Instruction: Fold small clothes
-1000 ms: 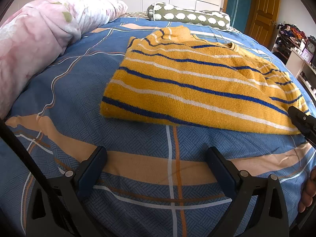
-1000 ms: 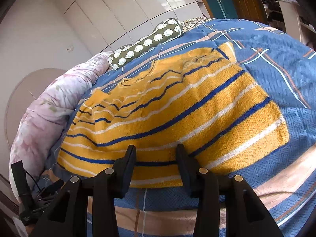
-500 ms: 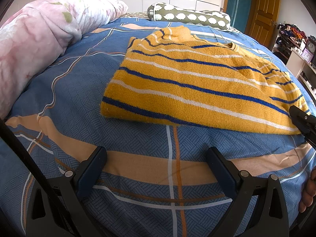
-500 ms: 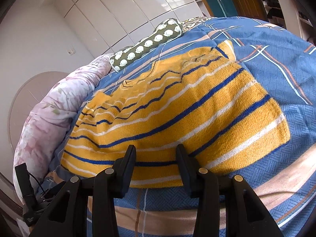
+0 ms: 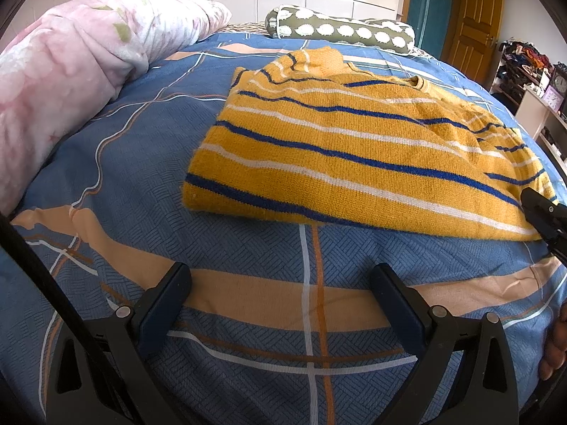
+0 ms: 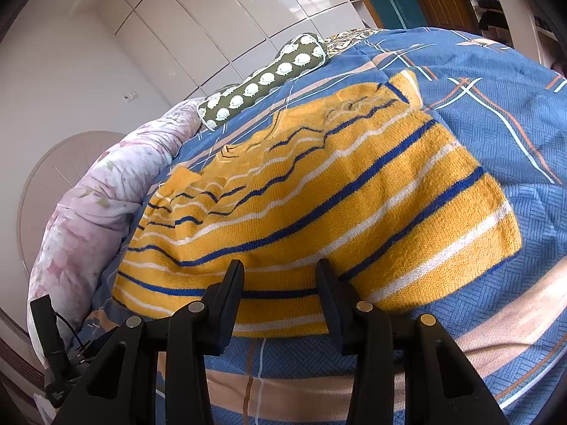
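Bed (image 5: 106, 184) with blue patterned cover fills both views. Pink floral quilt (image 5: 60, 63) bunched along the left side, green bolster pillow (image 5: 340, 32) with white spots at the far end, white wardrobe doors (image 6: 184, 35) behind it. Wooden door (image 5: 476, 17) far right, cluttered shelves beside it.

Yellow sweater (image 5: 354, 152) with blue and white stripes lies flat on the bed, centre to right, sleeves folded in over the body, hem edge nearest the cameras.

Left gripper (image 5: 280, 283) hovers over bare cover, near side of the sweater, fingers (image 5: 166, 301) spread wide, nothing between them, clear of the sweater.

Right gripper (image 6: 280, 283) sits at the sweater's near hem, right end as seen in the left wrist view, fingers (image 6: 230, 294) partly open with the hem in the gap; fingertips look just over the fabric, contact hard to tell, no pinch visible.

Part of a hand (image 5: 554, 350) shows at the right edge of the left wrist view.
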`<state>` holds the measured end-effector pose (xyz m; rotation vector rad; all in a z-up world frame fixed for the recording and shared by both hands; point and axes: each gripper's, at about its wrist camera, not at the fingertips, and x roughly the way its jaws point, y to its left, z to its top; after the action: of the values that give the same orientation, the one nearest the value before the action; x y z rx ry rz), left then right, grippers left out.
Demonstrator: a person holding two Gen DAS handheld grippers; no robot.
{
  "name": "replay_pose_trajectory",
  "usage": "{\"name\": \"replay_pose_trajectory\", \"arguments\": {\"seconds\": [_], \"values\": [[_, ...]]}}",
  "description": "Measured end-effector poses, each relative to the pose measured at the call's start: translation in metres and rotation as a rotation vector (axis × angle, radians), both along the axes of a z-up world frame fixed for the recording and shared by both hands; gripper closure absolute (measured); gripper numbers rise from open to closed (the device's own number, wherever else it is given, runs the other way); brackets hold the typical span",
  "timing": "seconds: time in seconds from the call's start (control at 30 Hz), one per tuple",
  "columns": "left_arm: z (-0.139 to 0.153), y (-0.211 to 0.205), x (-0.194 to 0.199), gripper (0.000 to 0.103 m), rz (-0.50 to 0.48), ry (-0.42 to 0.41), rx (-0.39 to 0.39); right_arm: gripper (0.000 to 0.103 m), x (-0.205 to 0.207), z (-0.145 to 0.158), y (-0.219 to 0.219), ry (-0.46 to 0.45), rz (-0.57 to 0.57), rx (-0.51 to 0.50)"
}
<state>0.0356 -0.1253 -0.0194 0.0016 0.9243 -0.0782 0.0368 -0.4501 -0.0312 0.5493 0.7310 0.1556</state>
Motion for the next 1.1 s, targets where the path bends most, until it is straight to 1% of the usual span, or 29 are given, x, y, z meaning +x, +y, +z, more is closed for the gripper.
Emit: {"name": "replay_pose_trajectory", "arguments": {"seconds": [0.07,0.13,0.17,0.2,0.23,0.27,0.4,0.47,0.53,0.6,0.67,0.73,0.77,0.8,0.87,0.97,1.03,1.07,1.1], "values": [[0.0,0.0,0.0,0.002,0.0,0.0,-0.001,0.058,0.001,0.008,-0.003,0.045,0.038,0.0],[0.0,0.0,0.0,0.002,0.0,-0.002,0.0,0.058,-0.009,0.022,-0.01,0.042,0.049,-0.018],[0.0,0.001,0.0,0.002,0.0,-0.002,-0.001,0.056,-0.018,0.029,-0.016,0.033,0.03,-0.033],[0.0,0.001,0.0,0.002,0.0,0.0,-0.002,0.05,-0.027,0.033,-0.025,0.035,0.007,-0.037],[0.0,0.0,0.0,0.002,0.001,0.001,-0.002,0.048,-0.035,0.034,-0.033,0.039,-0.01,-0.028],[0.0,0.0,0.0,0.002,0.001,0.002,-0.001,0.046,-0.044,0.033,-0.042,0.048,-0.034,-0.013],[0.0,0.0,0.0,0.002,0.005,-0.001,0.0,0.045,-0.065,0.016,-0.07,0.111,-0.126,0.02],[0.001,0.001,-0.003,0.002,0.013,-0.009,-0.009,0.045,-0.067,0.011,-0.076,0.106,-0.145,0.071],[0.004,0.003,-0.007,0.002,0.023,-0.033,-0.027,0.045,-0.06,0.016,-0.075,0.1,-0.148,0.061],[0.011,0.007,-0.012,0.002,0.023,-0.067,-0.07,0.045,-0.048,0.023,-0.07,0.088,-0.135,0.043],[0.019,0.01,-0.018,0.002,0.014,-0.105,-0.116,0.045,-0.032,0.021,-0.068,0.115,-0.132,0.049],[0.024,0.009,-0.021,0.002,0.004,-0.133,-0.137,0.045,-0.02,0.014,-0.067,0.149,-0.154,0.053],[0.026,0.009,-0.022,0.002,-0.002,-0.14,-0.14,0.045,-0.017,0.013,-0.066,0.145,-0.165,0.058],[0.028,0.007,-0.021,0.002,-0.012,-0.139,-0.135,0.043,-0.016,0.013,-0.063,0.141,-0.174,0.059],[0.028,0.004,-0.021,0.002,-0.021,-0.13,-0.127,0.041,-0.014,0.015,-0.058,0.143,-0.183,0.042],[0.027,0.002,-0.019,0.002,-0.026,-0.113,-0.118,0.041,-0.011,0.02,-0.052,0.158,-0.179,0.008],[0.028,0.001,-0.022,0.002,-0.023,-0.113,-0.115,0.041,-0.016,0.027,-0.048,0.149,-0.175,-0.001],[0.029,0.002,-0.022,0.002,-0.019,-0.116,-0.105,0.041,-0.02,0.033,-0.044,0.137,-0.176,-0.022],[0.029,0.002,-0.024,0.002,-0.015,-0.12,-0.099,0.041,-0.026,0.042,-0.037,0.119,-0.183,-0.07]]}}
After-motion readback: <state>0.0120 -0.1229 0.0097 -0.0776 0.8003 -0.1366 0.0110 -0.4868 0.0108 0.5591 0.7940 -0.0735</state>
